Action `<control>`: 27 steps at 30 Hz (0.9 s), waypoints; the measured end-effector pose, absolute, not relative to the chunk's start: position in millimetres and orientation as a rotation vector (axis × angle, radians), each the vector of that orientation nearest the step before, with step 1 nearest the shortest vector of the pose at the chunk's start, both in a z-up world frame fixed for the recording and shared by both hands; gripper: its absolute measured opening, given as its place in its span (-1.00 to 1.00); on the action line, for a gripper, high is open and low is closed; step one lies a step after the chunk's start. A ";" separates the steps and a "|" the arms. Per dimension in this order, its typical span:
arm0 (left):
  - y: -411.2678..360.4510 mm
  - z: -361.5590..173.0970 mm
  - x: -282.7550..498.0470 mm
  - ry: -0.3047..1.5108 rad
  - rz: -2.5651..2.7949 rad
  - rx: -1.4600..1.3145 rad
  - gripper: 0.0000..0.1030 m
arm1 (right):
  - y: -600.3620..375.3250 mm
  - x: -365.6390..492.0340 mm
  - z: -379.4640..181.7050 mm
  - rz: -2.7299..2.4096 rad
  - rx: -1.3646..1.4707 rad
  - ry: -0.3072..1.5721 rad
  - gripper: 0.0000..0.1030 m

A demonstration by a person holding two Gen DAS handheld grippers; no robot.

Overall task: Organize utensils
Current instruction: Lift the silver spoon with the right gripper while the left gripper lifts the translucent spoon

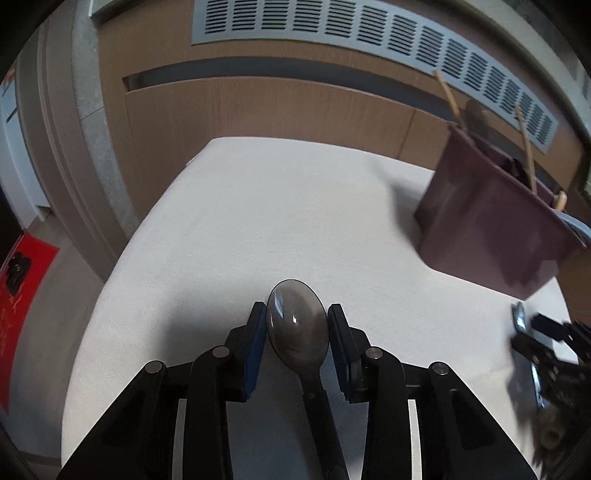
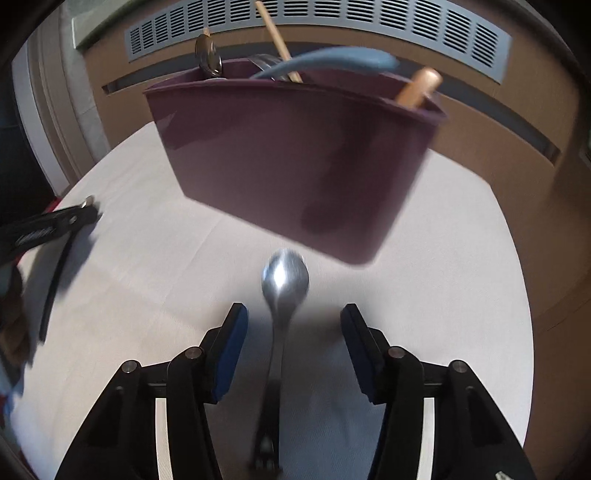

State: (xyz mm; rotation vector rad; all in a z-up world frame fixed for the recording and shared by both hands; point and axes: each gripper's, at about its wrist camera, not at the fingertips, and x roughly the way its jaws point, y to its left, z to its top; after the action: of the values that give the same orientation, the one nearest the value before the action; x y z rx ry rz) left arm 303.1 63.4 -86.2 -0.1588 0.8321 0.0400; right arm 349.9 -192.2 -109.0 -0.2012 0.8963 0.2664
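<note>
In the left wrist view, my left gripper (image 1: 297, 319) is shut on the bowl of a dark translucent spoon (image 1: 297, 325), whose handle runs back toward the camera. A maroon utensil caddy (image 1: 491, 218) stands at the right, with chopsticks (image 1: 526, 151) sticking out. In the right wrist view, my right gripper (image 2: 293, 319) is open, its fingers either side of a silver spoon (image 2: 283, 284) lying on the table just before the caddy (image 2: 291, 158). The caddy holds a blue utensil (image 2: 332, 61), a wooden handle (image 2: 419, 86) and a chopstick (image 2: 277, 38).
A white tablecloth (image 1: 258, 221) covers the table, whose far edge meets a wooden wall panel with a grey vent (image 1: 369, 33). The right gripper shows at the right edge of the left wrist view (image 1: 546, 347). The left gripper shows at the left of the right wrist view (image 2: 51, 227).
</note>
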 end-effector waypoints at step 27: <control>23.3 -32.5 258.2 0.726 -0.159 -0.162 -0.33 | -213.3 332.2 -101.6 0.388 -0.147 0.906 -0.48</control>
State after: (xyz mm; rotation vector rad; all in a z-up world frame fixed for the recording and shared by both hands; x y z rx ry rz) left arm 258.2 23.3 -32.5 -0.1622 0.7258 -0.1591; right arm 332.2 -213.3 -101.6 -0.1472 0.9057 0.3882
